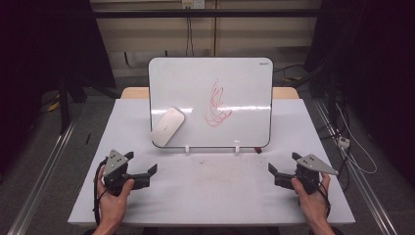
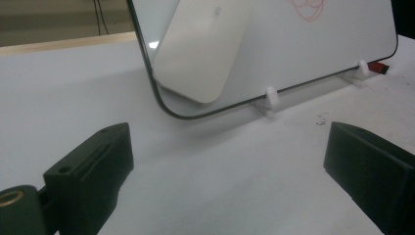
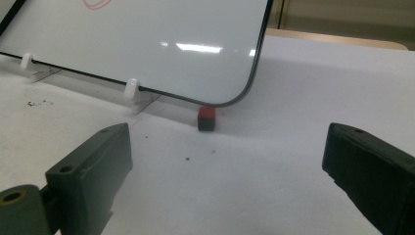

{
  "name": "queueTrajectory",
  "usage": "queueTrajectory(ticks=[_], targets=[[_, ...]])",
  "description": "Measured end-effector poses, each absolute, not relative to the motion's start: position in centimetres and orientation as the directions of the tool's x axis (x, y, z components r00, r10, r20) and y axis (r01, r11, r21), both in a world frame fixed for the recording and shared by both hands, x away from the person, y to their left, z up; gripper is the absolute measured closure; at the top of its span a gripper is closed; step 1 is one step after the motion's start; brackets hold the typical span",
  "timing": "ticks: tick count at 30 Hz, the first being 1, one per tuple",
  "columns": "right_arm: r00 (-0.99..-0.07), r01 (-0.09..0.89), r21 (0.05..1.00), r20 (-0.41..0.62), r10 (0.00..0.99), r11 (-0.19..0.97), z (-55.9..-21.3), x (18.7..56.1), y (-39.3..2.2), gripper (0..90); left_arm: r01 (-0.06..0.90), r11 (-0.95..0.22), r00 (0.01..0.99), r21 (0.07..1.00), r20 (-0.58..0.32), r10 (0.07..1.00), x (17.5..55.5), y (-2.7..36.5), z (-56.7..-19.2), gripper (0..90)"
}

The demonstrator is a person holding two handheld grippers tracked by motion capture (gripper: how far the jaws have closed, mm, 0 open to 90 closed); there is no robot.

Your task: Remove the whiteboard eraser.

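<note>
A whiteboard (image 1: 210,103) leans upright on small white clips (image 1: 187,149) at the middle of the table, with a red scribble (image 1: 215,105) on it. A white oval eraser (image 1: 167,126) clings to its lower left corner; it also shows as a white oval eraser (image 2: 203,49) in the left gripper view. A small red-and-black marker end (image 3: 206,119) pokes out under the board's right corner. My left gripper (image 1: 143,164) rests near the front left, open and empty. My right gripper (image 1: 283,165) rests near the front right, open and empty.
The white table (image 1: 210,191) has faint dark crumbs (image 1: 200,160) in front of the board. A wooden edge (image 1: 286,93) shows behind the board. Metal rails (image 1: 44,166) run along both sides, and cables (image 1: 350,147) lie on the floor at the right.
</note>
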State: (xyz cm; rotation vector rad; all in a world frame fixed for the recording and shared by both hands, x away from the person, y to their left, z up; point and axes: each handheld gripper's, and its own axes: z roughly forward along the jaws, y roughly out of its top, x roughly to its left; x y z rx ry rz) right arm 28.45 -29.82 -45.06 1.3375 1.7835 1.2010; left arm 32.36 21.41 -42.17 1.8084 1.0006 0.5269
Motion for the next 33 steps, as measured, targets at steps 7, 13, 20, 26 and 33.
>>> queueTrajectory(ticks=[7,13,20,26,33], targets=[[-0.326,0.407,0.91,0.062,0.943,0.081,-45.1,28.4,-30.0,4.8,0.426,-0.213,0.575,0.879,-0.081,0.814,32.7,21.0,-42.0,6.3],[-0.332,0.404,0.911,0.061,0.941,0.084,-45.0,28.6,-29.9,4.3,0.444,-0.222,0.584,0.868,-0.092,0.807,33.4,20.5,-42.3,10.9],[-0.35,0.416,0.904,0.061,0.935,0.096,-45.2,28.9,-29.6,4.4,0.442,-0.228,0.592,0.868,-0.091,0.801,34.0,20.2,-41.8,10.8],[-0.353,0.421,0.903,0.07,0.933,0.092,-45.2,29.0,-29.5,4.4,0.421,-0.236,0.595,0.876,-0.071,0.801,34.8,19.6,-40.9,10.5],[-0.353,0.417,0.905,0.074,0.933,0.085,-45.1,29.1,-29.5,4.3,0.409,-0.283,0.655,0.867,-0.064,0.753,35.7,18.7,-40.0,5.9]])
